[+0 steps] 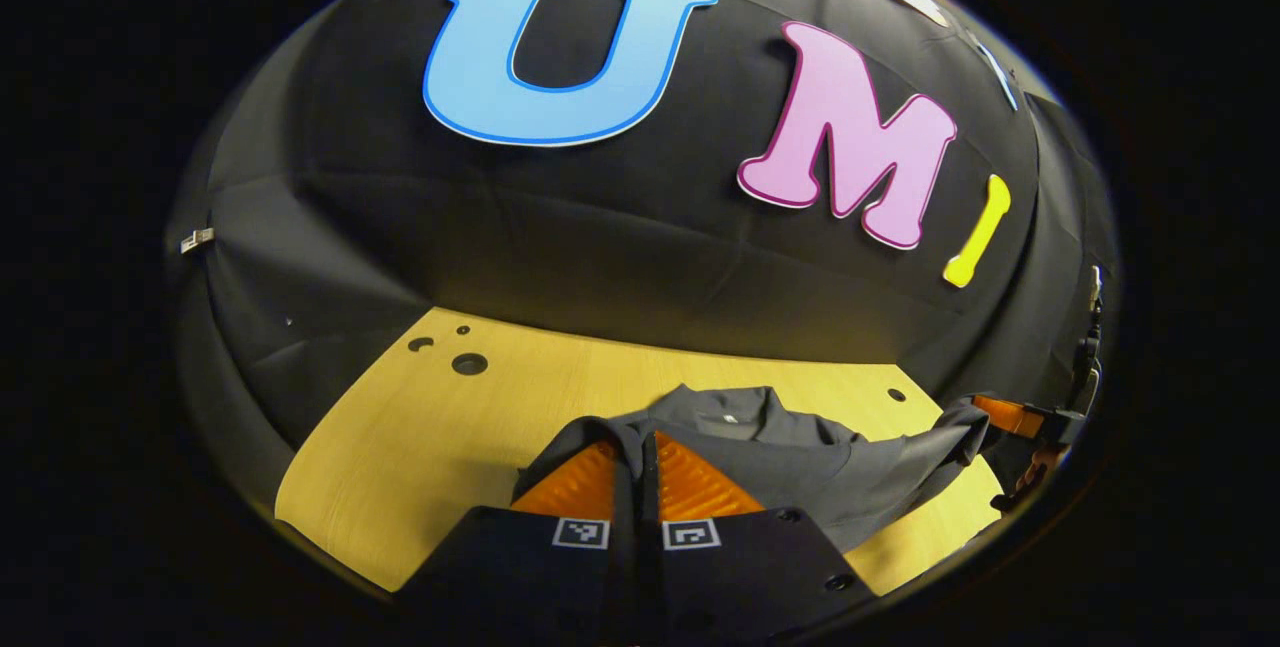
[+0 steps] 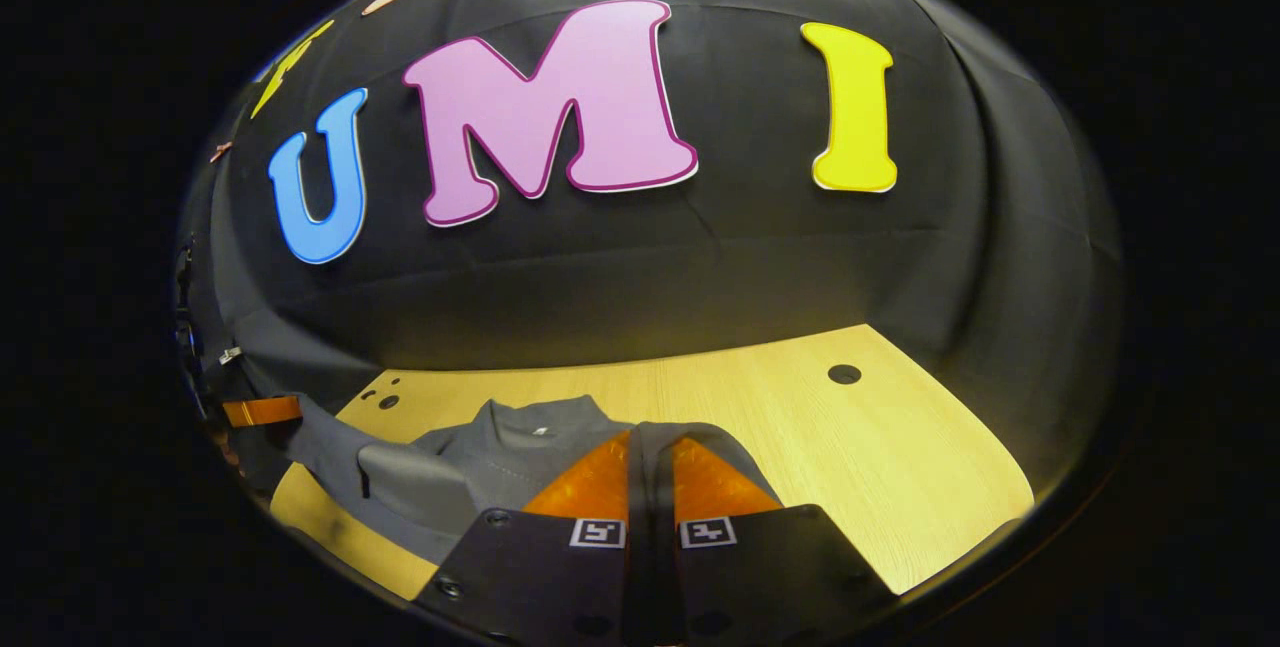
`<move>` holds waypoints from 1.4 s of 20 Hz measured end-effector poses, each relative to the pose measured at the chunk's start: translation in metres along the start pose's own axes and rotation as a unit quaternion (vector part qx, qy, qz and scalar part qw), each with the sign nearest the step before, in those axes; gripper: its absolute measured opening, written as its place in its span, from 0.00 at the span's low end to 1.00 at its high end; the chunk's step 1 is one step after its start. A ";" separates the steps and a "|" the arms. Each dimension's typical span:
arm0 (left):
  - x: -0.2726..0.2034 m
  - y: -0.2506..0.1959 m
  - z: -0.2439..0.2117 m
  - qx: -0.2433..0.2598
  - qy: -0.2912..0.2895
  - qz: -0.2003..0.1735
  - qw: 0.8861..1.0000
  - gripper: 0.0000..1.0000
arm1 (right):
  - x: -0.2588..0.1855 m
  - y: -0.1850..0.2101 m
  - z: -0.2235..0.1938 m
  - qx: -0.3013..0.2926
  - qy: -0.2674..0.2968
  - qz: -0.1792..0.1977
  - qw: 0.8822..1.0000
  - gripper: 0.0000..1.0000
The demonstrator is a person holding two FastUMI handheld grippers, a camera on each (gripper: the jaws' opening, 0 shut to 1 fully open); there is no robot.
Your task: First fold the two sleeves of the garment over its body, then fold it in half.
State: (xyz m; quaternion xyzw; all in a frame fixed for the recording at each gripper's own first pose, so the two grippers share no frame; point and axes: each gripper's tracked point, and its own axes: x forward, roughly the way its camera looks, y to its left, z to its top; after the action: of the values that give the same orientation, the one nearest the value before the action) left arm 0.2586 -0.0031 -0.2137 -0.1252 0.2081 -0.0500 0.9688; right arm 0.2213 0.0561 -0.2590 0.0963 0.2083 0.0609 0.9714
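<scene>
garment (image 1: 800, 467) pinched by both grippers

This is a staged recording booth, a lab set-up and no lived-in room. A pale wooden tabletop (image 1: 420, 447) with round holes (image 1: 469, 363) bored through it is the one piece of furniture, and a black cloth wall (image 1: 560, 227) rises straight behind its far edge and wraps round both its sides. The light falls on the tabletop alone, and the cloth above it stays dark and creased.
</scene>
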 end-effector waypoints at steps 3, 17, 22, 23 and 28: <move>0.036 0.010 -0.004 0.008 0.006 0.013 1.000 0.05 | 0.036 -0.003 -0.008 0.002 0.007 -0.003 1.000 0.05; 0.161 0.047 -0.094 0.045 0.088 0.058 0.993 0.05 | 0.150 -0.016 -0.096 -0.047 0.084 -0.009 0.995 0.05; 0.170 0.053 -0.115 0.041 0.112 0.064 0.991 0.05 | 0.156 -0.018 -0.111 -0.062 0.098 -0.009 0.993 0.06; 0.169 0.054 -0.119 0.040 0.118 0.066 0.990 0.06 | 0.155 -0.019 -0.115 -0.063 0.103 -0.011 0.993 0.09; 0.163 0.051 -0.104 0.008 0.089 0.076 0.993 0.42 | 0.147 -0.028 -0.110 -0.063 0.107 -0.021 0.992 0.74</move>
State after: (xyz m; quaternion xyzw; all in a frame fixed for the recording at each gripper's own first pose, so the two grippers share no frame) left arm 0.3652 -0.0013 -0.3827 -0.0963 0.3018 0.0109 0.9484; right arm 0.3108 0.0697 -0.4211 0.0230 0.3092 0.0636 0.9486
